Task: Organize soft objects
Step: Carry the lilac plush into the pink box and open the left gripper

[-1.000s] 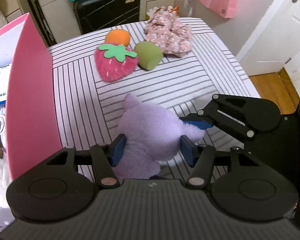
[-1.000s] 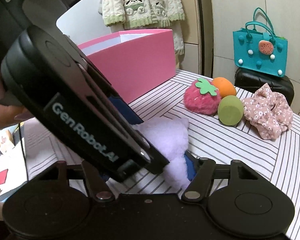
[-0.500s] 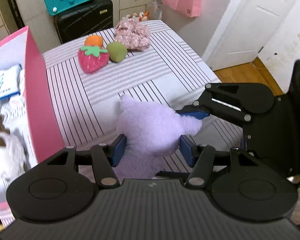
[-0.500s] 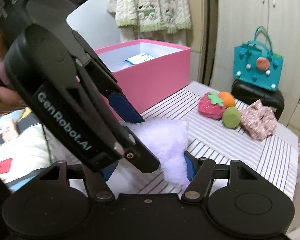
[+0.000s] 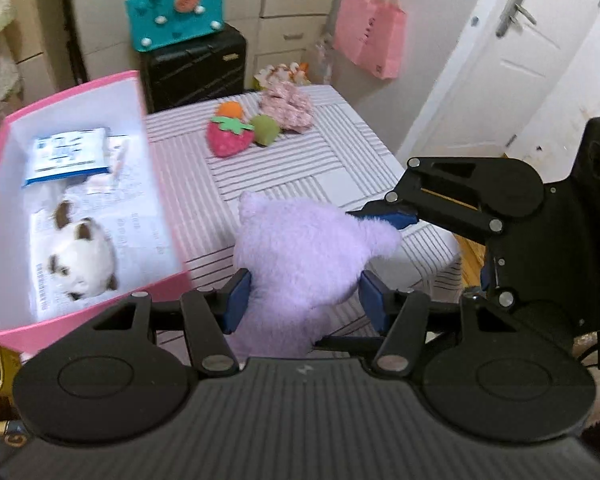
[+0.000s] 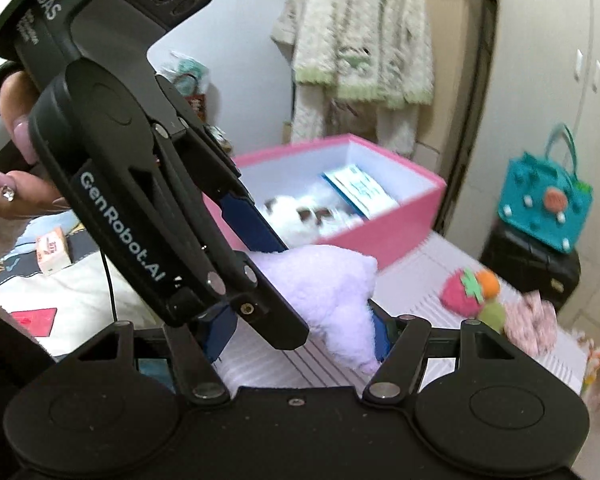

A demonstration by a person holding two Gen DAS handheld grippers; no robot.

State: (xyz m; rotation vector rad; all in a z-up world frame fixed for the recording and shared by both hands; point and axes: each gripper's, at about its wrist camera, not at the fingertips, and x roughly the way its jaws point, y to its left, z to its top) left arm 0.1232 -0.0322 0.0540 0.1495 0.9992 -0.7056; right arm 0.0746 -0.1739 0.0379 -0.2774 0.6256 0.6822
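Note:
Both grippers hold a purple plush toy (image 5: 304, 256) in the air above the striped table (image 5: 340, 184). My left gripper (image 5: 304, 300) is shut on its body. My right gripper (image 6: 300, 332) is shut on its side, where the plush (image 6: 324, 288) shows between the blue pads. The right gripper's body also shows in the left wrist view (image 5: 460, 200). The pink box (image 5: 156, 184) stands open to the left, with a white and brown plush (image 5: 80, 256) and a blue-white packet (image 5: 66, 156) inside. A strawberry plush (image 5: 228, 140), an orange ball (image 5: 230, 110), a green ball (image 5: 265, 135) and a floral cloth (image 5: 288, 106) lie at the table's far end.
A black suitcase (image 5: 192, 64) with a teal bag (image 5: 176, 8) on it stands behind the table. A pink paper bag (image 5: 370, 40) hangs on the far wall. A white door (image 5: 520, 60) is at the right. Clothes (image 6: 360, 52) hang behind the box.
Both grippers have lifted the purple plush well above the table. The view now looks down into the open pink box, which was seen only from the side before.

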